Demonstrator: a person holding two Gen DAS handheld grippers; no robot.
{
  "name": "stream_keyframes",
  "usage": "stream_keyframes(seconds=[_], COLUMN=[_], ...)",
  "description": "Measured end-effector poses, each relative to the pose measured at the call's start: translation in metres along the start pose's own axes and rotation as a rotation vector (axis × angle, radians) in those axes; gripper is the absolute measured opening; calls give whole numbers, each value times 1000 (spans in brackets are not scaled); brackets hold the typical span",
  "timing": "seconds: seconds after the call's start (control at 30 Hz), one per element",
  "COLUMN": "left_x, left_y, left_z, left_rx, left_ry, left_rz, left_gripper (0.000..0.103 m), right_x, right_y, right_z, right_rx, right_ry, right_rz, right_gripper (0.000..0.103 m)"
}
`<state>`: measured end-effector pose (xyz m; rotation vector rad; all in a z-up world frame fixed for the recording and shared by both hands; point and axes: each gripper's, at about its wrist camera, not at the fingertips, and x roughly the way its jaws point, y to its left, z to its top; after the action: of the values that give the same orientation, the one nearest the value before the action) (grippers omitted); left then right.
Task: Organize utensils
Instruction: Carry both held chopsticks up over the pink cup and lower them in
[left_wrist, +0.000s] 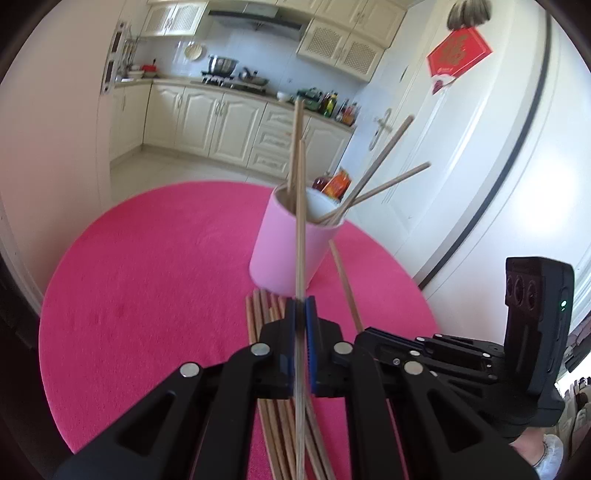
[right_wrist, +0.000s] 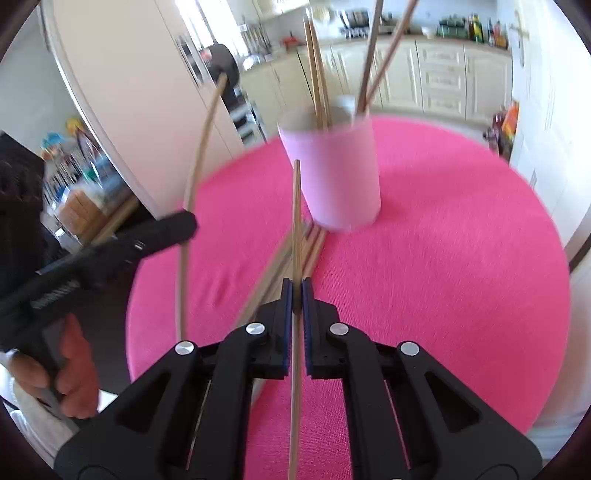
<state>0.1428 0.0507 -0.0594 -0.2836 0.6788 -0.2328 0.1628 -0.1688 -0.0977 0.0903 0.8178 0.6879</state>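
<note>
Left claw (left_wrist: 301, 306) clamping 1 chopstick (left_wrist: 300, 229), right claw (right_wrist: 296, 291) clamping another (right_wrist: 295, 221), pink cup (right_wrist: 334, 173) blurred

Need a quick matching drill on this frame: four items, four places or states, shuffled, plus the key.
Items:
1. left hand-held gripper
2. pink cup
3. chopstick pile
4. red paper decoration

Places or states:
A. lying flat on the pink tablecloth
B. stuck on the white door
C. shut on a single chopstick
D. upright, several chopsticks standing in it

Pairs: 1-C, 2-D, 3-A, 4-B
</note>
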Motion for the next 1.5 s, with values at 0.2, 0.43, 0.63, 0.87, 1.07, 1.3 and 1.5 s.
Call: stream_keyframes(seconds=[0.2, 0.43, 0.63, 0.87, 1.07, 1.3, 1.5], left_x=[-12, -15, -12, -9, 9, 41, 64], left_y=[-14, -24, -29, -30, -34, -28, -25], left_z=[12, 36, 65, 91, 108, 112, 103], left_rx=[28, 25, 63, 60, 89, 104, 133], left_ry=[-145, -291, -412, -573, -629, -622, -550], left_rz=[-38, -69, -72, -86, -62, -26, -1], left_gripper=[6, 6, 6, 6, 6, 6, 6], right_x=[-25, -44, -50, -38, -25, -17, -5], right_y=[2, 5, 5, -1, -3, -4, -8], right_z=[15, 43, 69, 94, 106, 110, 111], right_rx=[3, -35, -44, -46, -61, -90, -92], right_ry=[-121, -323, -521, -693, -799, -865, -830], right_rz=[42, 51, 39, -20, -65, -124, -121], right_gripper=[6, 6, 6, 6, 6, 6, 6])
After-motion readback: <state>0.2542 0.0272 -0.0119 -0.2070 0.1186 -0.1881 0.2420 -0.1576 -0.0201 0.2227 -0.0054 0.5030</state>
